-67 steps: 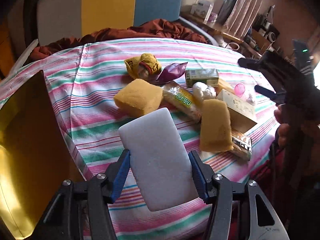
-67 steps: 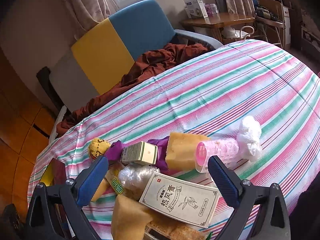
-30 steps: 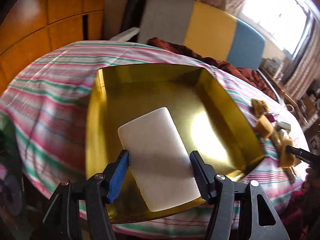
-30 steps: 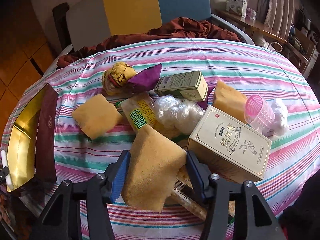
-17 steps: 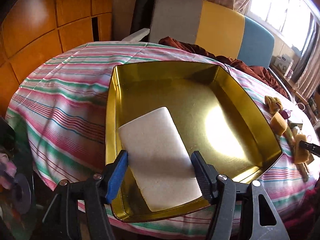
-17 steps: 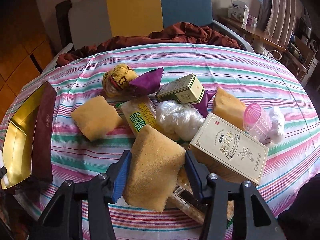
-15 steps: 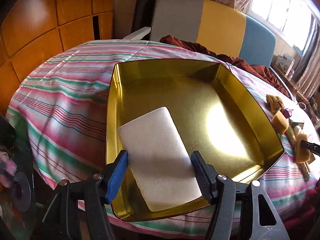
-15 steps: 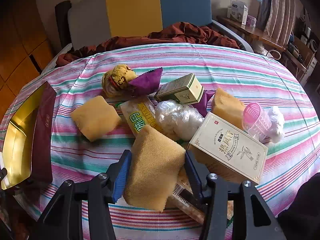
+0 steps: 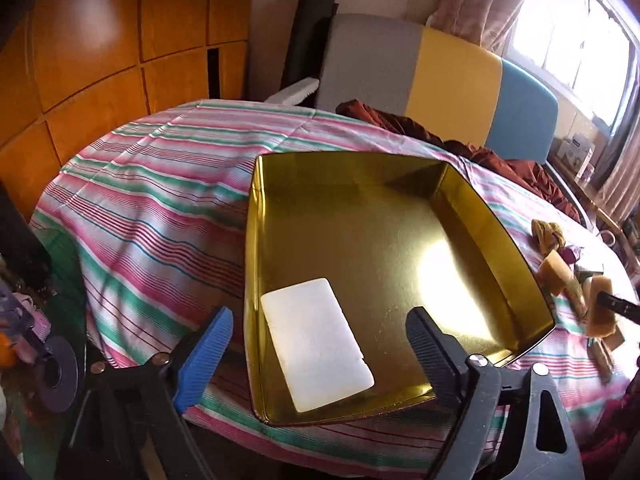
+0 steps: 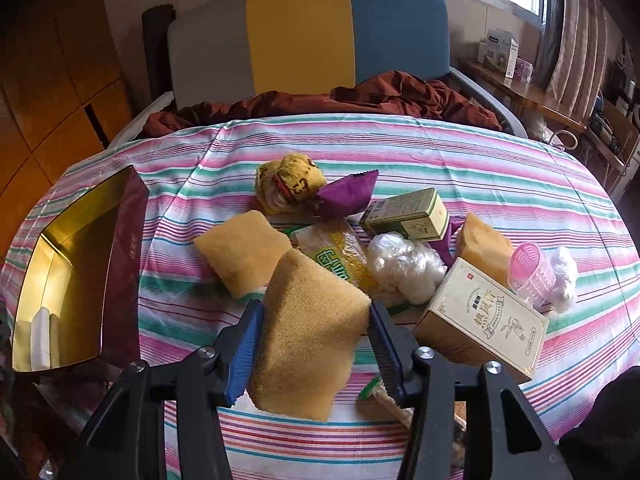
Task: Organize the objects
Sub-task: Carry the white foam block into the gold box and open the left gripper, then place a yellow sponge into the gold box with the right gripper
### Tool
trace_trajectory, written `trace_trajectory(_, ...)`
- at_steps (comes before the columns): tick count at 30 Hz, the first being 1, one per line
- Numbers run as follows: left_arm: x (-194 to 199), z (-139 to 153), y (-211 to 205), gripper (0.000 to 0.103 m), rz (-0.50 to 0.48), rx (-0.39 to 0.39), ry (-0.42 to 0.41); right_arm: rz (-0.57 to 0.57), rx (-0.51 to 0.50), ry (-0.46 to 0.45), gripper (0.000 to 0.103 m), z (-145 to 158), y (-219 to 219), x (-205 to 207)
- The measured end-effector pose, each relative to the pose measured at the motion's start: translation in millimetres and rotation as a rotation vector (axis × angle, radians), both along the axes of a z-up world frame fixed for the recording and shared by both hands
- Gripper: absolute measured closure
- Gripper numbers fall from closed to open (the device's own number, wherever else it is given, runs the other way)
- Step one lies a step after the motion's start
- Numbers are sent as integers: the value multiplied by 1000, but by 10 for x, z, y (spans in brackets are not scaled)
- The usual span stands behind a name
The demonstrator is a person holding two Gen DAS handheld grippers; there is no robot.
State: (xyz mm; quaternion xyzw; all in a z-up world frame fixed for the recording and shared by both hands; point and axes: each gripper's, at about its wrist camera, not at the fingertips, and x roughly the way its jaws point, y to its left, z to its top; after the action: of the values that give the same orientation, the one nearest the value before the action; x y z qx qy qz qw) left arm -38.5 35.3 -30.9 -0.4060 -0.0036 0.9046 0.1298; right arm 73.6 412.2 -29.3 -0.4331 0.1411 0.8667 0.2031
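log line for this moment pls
left tongs: just opened, white sponge dropped in gold tin | right tongs: shut on yellow sponge

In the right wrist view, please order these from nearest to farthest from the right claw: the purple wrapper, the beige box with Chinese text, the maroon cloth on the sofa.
From the right claw:
1. Beige box, just right of the claw, on the striped cloth.
2. Purple wrapper, farther back, near the pile's far edge.
3. Maroon cloth, beyond the table, on the sofa.
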Motion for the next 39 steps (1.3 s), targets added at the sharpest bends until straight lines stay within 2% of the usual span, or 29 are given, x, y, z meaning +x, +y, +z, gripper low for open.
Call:
trace_trajectory(9, 44, 69, -109, 10, 26, 20, 5, 43, -13, 15, 50, 55, -181, -75)
trace_trajectory(17, 99, 96, -107, 8, 17, 24, 9, 292, -38, 79, 50, 254, -963, -464)
trace_trajectory(22, 102, 84, -165, 8, 27, 33, 5, 443, -50, 71, 50, 228, -1530, -765)
trace_trajectory(27, 78, 48, -264, 8, 54, 45, -8, 528, -68, 46, 49, 128, -1910, -1024)
trace_trajectory(32, 63, 34, -341, 8, 76, 51, -13, 606, -195, 15, 40, -54, -2146, -1212)
trace_trajectory(34, 54, 31, -366, 8, 83, 47, -14, 612, -232, 7, 30, -109, -2190, -1213)
trace_trajectory(36, 44, 24, -389, 8, 97, 36, -9, 619, -236, 17, 18, -119, -2210, -1186)
trace_trajectory(39, 33, 24, -403, 7, 124, -4, 10, 624, -189, 43, 12, -95, -2221, -1121)
